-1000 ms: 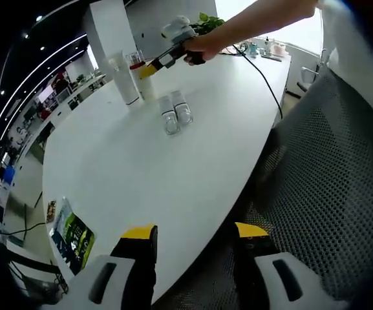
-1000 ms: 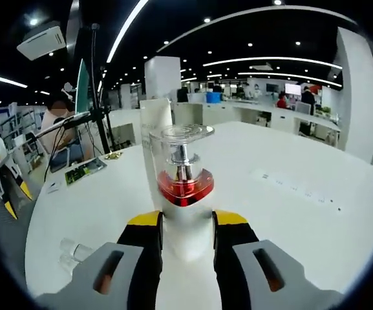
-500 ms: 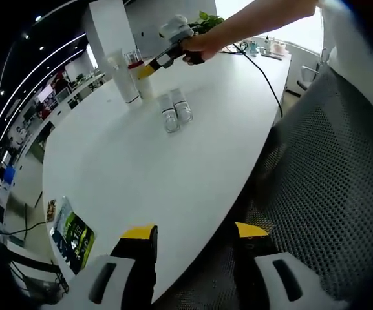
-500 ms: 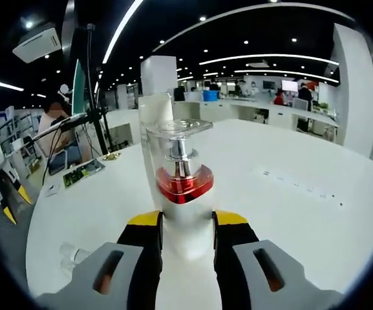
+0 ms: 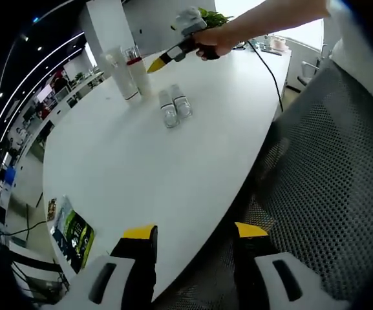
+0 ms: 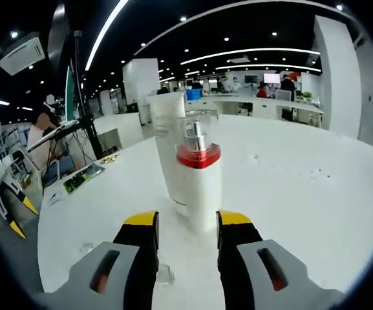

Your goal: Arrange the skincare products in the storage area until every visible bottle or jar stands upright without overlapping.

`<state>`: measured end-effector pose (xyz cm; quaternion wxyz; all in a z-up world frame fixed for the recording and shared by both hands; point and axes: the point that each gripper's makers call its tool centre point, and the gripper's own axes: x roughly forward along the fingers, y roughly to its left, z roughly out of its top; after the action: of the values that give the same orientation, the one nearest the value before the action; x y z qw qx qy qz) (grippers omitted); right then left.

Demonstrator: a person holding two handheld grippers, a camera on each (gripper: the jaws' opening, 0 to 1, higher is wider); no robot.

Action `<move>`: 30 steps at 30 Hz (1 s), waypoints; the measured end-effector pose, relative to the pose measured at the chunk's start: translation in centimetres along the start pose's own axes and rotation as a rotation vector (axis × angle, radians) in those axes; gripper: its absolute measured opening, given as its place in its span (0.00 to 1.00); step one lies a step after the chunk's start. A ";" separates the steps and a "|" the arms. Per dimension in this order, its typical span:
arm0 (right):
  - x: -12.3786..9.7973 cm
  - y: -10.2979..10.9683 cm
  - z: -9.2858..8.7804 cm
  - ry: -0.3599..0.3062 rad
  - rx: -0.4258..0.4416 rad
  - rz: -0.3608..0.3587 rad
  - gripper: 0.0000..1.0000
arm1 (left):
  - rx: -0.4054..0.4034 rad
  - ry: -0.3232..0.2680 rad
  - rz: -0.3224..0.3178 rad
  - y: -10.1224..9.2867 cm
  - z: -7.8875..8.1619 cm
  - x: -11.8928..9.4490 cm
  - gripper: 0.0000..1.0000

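Observation:
A white pump bottle (image 6: 199, 184) with a red collar and a clear cap stands upright on the white table (image 6: 289, 213), just beyond my right gripper (image 6: 187, 229). That gripper is open and its jaws are off the bottle. Close behind the bottle stands a tall white tube (image 6: 169, 139). In the left gripper view the pump bottle (image 5: 138, 72) and the tube (image 5: 123, 77) stand side by side, and two small clear jars (image 5: 175, 108) lie on their sides near them. A hand holds the right gripper (image 5: 167, 57) a little to their right. My left gripper (image 5: 192, 239) is open over the table's near edge, holding nothing.
A grey mesh chair (image 5: 328, 181) fills the right side beside the table edge. A green printed packet (image 5: 75, 234) lies at the near left. A black cable (image 5: 267, 74) runs across the far end towards a plant (image 5: 209, 18). A stand (image 6: 81, 110) rises at the left.
My right gripper let go of the pump bottle and drew back from it; the bottle now stands on the table next to the tube. The left gripper stayed put.

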<state>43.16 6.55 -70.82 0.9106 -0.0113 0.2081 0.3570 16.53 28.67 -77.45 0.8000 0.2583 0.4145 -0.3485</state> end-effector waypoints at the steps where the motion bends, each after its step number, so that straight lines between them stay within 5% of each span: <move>1: -0.6 0.5 -0.3 0.003 0.008 0.001 0.33 | 0.000 0.002 0.002 0.0 -0.1 0.0 0.48; 10: -4.7 5.4 -4.0 0.143 -0.011 0.021 0.35 | 0.005 -0.025 0.019 0.2 0.4 -0.2 0.48; 18: -6.1 9.5 -4.4 0.256 -0.103 0.043 0.37 | 0.038 -0.088 0.001 -0.3 1.7 -0.6 0.48; 25: -7.5 12.7 -4.5 0.293 -0.132 0.029 0.39 | 0.072 -0.060 0.011 -0.1 1.3 -0.5 0.48; 30: -8.5 14.0 -5.0 0.316 -0.132 0.007 0.39 | 0.107 -0.118 0.002 -0.5 2.4 -1.1 0.48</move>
<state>26.50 10.66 -70.34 0.8625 -0.1263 0.3246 0.3671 16.87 27.04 -75.35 0.8085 0.2801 0.3470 -0.3840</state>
